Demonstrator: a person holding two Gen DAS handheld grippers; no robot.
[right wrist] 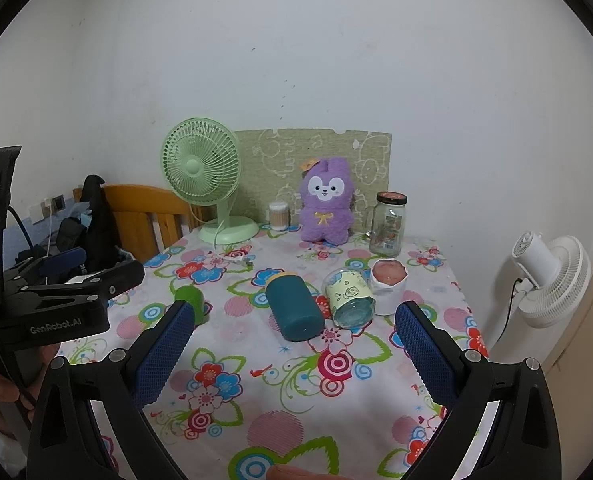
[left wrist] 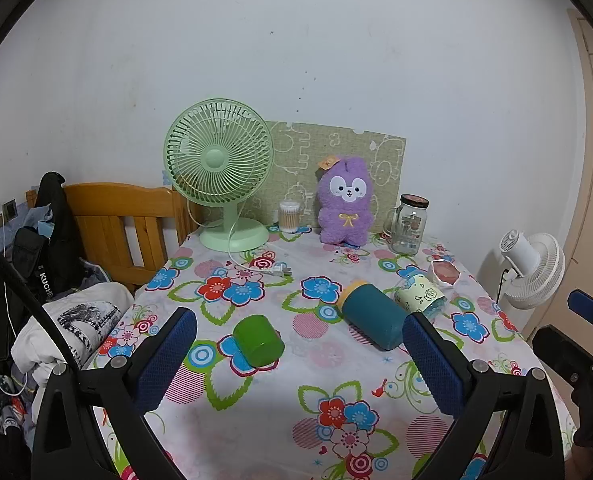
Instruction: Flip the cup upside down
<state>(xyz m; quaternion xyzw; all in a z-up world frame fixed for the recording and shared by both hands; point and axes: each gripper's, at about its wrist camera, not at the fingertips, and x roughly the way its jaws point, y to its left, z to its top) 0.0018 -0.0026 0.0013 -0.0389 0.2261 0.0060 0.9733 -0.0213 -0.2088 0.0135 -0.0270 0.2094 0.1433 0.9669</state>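
A green cup (left wrist: 258,342) lies on its side on the floral tablecloth (left wrist: 296,380), base toward me. A teal bottle with a yellow cap (left wrist: 372,316) lies on its side to its right. A clear cup with a pale green label (left wrist: 421,296) lies on its side beyond it. A white cup with pink inside (right wrist: 388,286) stands upright at the right. My left gripper (left wrist: 299,322) is open and empty, above the table near the green cup. My right gripper (right wrist: 294,318) is open and empty, in front of the teal bottle (right wrist: 294,308). The green cup (right wrist: 190,298) is partly hidden behind its left finger.
At the back stand a green desk fan (left wrist: 220,172), a cotton swab box (left wrist: 289,216), a purple plush toy (left wrist: 346,204) and a glass jar (left wrist: 410,224). A white plug (left wrist: 272,268) lies on the cloth. A wooden bed frame (left wrist: 116,220) is left, a white fan (left wrist: 536,268) right.
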